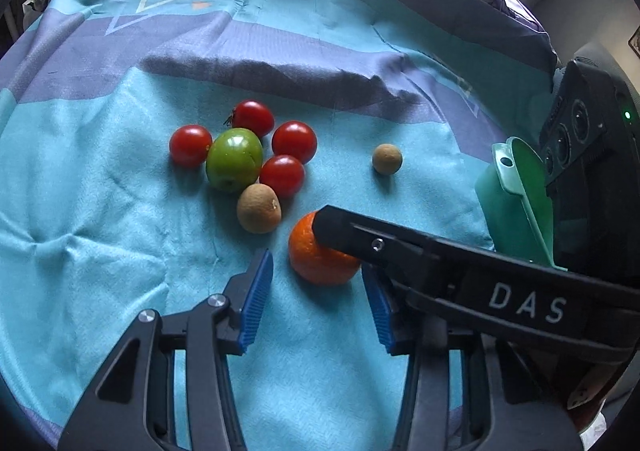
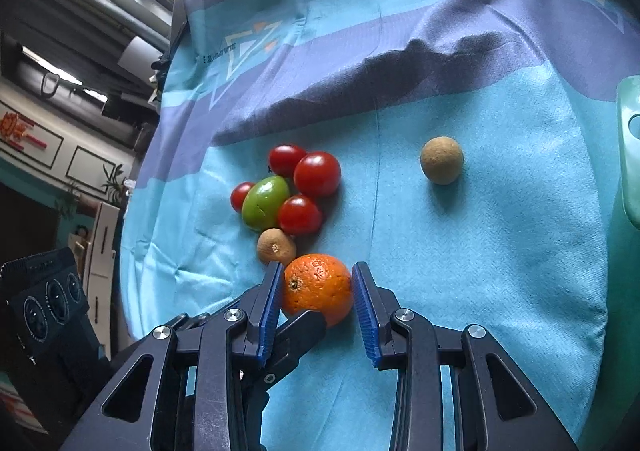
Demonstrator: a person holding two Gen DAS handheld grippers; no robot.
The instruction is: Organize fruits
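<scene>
Orange (image 2: 318, 287) sits between right fingers (image 2: 270, 307).

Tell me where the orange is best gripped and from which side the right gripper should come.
Grip the orange across its widest middle, with the blue pads on its left and right flanks. It is round and sits on the cloth, so any lower or higher bite would likely slip. The right gripper already straddles it from the near side, jaws open; the brown fruit crowds the far-left side.

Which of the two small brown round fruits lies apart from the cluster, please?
The small brown round fruit alone toward the green container; the other brown fruit touches the cluster.
</scene>
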